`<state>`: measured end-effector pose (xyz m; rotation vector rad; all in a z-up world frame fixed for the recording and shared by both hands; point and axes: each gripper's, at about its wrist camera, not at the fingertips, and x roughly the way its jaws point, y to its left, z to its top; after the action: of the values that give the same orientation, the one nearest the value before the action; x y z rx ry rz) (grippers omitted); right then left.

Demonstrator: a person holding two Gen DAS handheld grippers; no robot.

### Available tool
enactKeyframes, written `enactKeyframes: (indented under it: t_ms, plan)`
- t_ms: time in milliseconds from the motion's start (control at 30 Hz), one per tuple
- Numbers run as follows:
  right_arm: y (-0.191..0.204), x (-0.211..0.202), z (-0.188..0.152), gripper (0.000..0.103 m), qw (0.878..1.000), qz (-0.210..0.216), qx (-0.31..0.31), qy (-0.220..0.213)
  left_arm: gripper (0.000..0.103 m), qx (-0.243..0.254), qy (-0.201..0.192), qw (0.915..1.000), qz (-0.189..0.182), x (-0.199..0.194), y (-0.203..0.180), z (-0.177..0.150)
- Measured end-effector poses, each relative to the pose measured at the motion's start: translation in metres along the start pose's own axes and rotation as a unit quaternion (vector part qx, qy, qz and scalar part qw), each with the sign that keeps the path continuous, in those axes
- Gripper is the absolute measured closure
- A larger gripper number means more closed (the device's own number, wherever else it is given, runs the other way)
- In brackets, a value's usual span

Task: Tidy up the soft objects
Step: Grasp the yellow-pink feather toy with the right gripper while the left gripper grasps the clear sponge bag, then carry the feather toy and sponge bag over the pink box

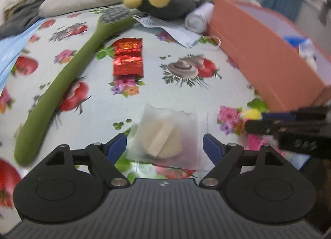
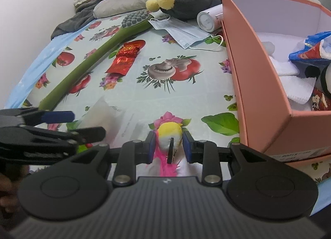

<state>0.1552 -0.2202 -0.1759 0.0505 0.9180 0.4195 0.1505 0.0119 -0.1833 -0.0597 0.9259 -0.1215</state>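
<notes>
My left gripper [image 1: 164,146] is open, its blue pads on either side of a cream sponge in a clear plastic bag [image 1: 165,135] lying on the flowered cloth. My right gripper [image 2: 168,146] is shut on a small yellow, white and pink plush toy [image 2: 170,135], low over the cloth beside the pink box [image 2: 258,86]. The box holds white cloths and other soft items. The right gripper with the toy [image 1: 251,114] also shows at the right of the left wrist view. The left gripper [image 2: 68,124] shows at the left of the right wrist view.
A long green brush [image 1: 62,86], a red foil packet [image 1: 128,57], a blue face mask [image 2: 182,32], a white bottle [image 2: 209,20] and a dark plush with yellow pom-poms [image 1: 165,1] lie further back. Pillows and dark clothes are piled at the far edge.
</notes>
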Motion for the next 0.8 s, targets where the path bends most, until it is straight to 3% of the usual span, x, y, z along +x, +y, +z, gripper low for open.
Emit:
enactKeyframes:
  t_ms: [133,333,400,467,667,800]
  plan:
    - [-0.003,-0.001,0.0,0.071,1.0,0.004,0.004,-0.004,0.017,0.046,0.022,0.9987,0.008,0.02,-0.005,0.002]
    - [-0.004,-0.001,-0.002,0.071,1.0,0.009,0.005,-0.003,0.018,0.064,0.015,0.9975,0.024,0.037,-0.002,-0.003]
    - [-0.005,-0.001,-0.002,0.071,1.0,0.011,0.005,-0.001,0.023,0.064,0.015,0.9975,0.024,0.037,-0.002,-0.002]
    - [-0.005,0.001,-0.002,0.071,1.0,0.01,0.006,0.0,0.035,0.062,0.013,0.9977,0.022,0.035,-0.003,-0.002]
    - [-0.003,0.002,-0.002,0.071,1.0,0.011,0.003,0.002,0.059,0.05,0.001,0.9984,0.027,0.03,-0.003,-0.004]
    - [-0.002,0.003,-0.002,0.071,1.0,0.011,0.002,0.003,0.068,0.036,-0.003,0.9991,0.023,0.028,-0.002,-0.004]
